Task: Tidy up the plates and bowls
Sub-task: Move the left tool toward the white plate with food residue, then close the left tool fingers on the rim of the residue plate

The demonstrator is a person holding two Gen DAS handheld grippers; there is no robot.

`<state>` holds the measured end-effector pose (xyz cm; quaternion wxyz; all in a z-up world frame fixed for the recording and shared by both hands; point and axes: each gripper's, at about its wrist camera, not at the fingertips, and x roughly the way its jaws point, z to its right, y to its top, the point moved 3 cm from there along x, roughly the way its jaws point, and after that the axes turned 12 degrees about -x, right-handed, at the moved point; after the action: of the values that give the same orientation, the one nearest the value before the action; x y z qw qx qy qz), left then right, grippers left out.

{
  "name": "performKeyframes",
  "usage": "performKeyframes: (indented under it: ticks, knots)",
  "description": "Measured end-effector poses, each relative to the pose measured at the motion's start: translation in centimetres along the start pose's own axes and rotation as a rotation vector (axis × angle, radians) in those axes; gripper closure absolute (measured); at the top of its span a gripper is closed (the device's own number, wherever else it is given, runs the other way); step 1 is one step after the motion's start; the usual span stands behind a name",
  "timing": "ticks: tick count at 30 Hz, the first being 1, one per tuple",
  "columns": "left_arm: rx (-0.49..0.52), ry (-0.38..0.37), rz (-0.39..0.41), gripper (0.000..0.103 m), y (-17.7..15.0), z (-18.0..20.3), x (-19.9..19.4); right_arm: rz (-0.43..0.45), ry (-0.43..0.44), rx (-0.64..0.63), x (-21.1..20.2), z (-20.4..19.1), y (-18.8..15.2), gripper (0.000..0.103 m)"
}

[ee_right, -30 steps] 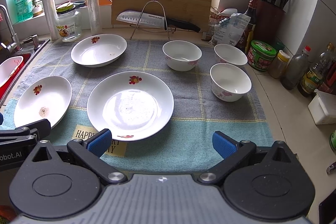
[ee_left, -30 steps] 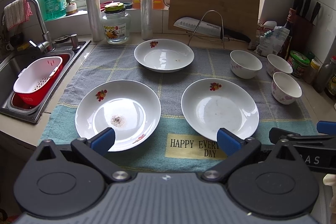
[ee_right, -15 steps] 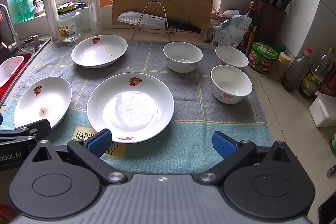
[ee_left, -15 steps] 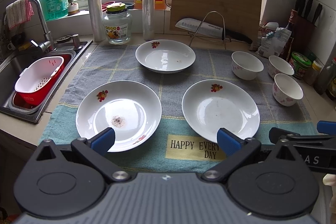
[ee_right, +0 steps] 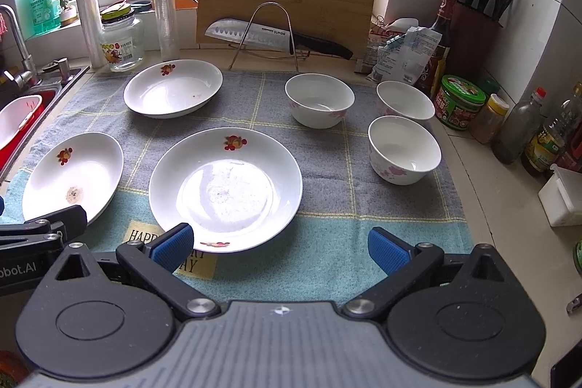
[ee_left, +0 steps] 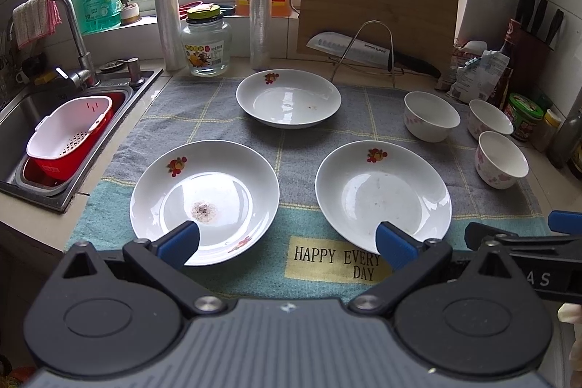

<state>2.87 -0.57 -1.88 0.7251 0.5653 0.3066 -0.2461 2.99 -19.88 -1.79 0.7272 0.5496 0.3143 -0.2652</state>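
Plainly legible on the towel [ee_left: 225, 104] is a yellow patch reading "HAPPY EVERY DAY" [ee_left: 336, 260], and the knife [ee_right: 254, 37] blade in the wire rack says "SUPOR". Since a second ago both views have crept slightly nearer the dishes. Three plates lie apart on the towel: far plate [ee_left: 288, 97], left plate [ee_left: 204, 199], right plate [ee_left: 382, 195]. Three bowls [ee_right: 403, 153] cluster at the right. The left claw [ee_left: 287, 240] and right claw [ee_right: 280, 246] both gape wide, empty. Only the right view shows the sauce bottles [ee_right: 520, 130]; only the left shows the whole red sink basket [ee_left: 69, 140].
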Motion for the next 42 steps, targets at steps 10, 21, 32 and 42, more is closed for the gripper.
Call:
performKeyframes:
  ticks: [10,21,32,42]
  knots:
    - [-0.014,0.013,0.002,0.001,0.1,1.0,0.6,0.008,0.020,-0.016,0.9,0.9,0.5,0.000]
    - [-0.013,0.007,0.019,0.001,0.0,1.8,1.0,0.092,0.080,-0.080,2.0,2.1,1.1,0.000]
    - [-0.012,-0.013,0.066,0.001,0.2,0.1,1.0,0.168,0.192,-0.209,3.5,1.2,0.1,0.000]
    - [-0.005,-0.040,0.022,0.001,0.7,-3.9,2.9,0.173,0.238,-0.254,4.2,-3.2,0.3,0.000]
